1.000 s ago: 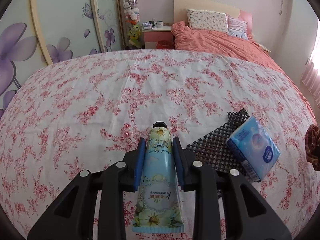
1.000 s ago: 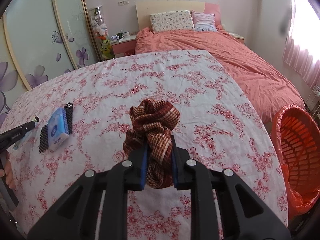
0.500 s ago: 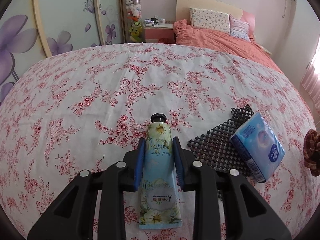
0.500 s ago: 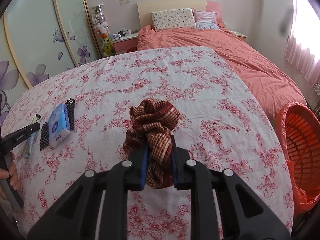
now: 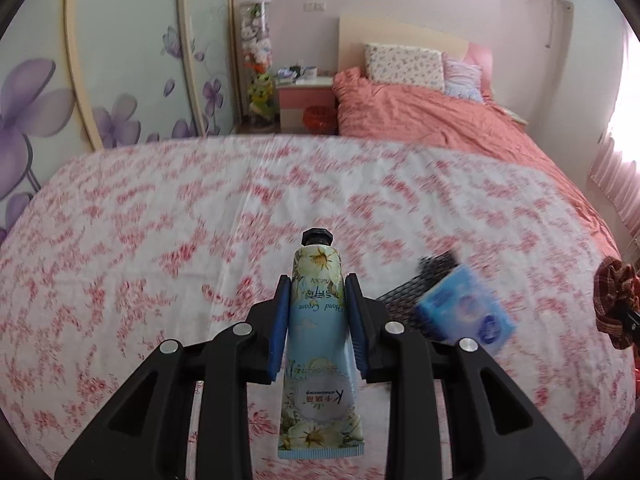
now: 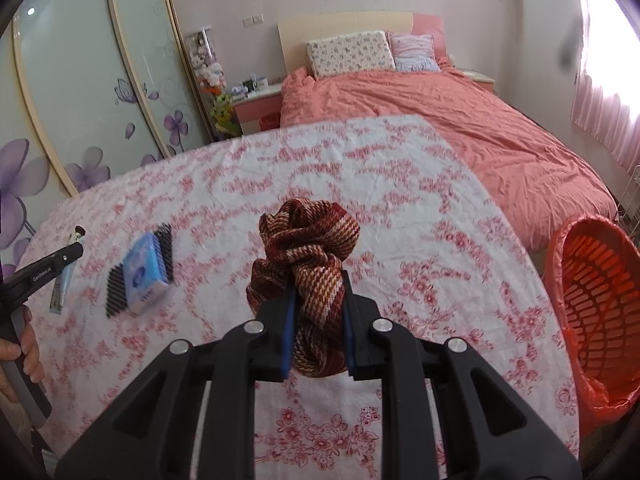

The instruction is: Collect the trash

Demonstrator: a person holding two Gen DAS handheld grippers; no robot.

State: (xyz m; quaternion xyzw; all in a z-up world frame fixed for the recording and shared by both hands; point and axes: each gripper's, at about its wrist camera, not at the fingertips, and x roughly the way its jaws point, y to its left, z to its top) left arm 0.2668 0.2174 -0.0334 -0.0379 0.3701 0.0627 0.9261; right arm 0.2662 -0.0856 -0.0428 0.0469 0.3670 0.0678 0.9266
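Observation:
My left gripper (image 5: 315, 286) is shut on a light-blue hand cream tube (image 5: 319, 344) with a black cap, held above the floral tablecloth (image 5: 160, 240). My right gripper (image 6: 316, 280) is shut on a bunched brown striped cloth (image 6: 308, 248), also lifted off the table. In the left wrist view that cloth (image 5: 614, 300) shows at the far right edge. In the right wrist view the tube (image 6: 64, 276) and the left gripper's black body appear at the far left, with a hand below them.
A blue tissue pack (image 5: 464, 308) lies on a black woven mat (image 5: 432, 268) on the table; both show in the right wrist view too, pack (image 6: 142, 272) and mat (image 6: 116, 288). An orange basket (image 6: 596, 300) with a liner stands beside the table's right edge. A bed lies beyond.
Both grippers have risen a little with their loads. The table looks farther below in both views, and the left wrist view is motion-blurred now.

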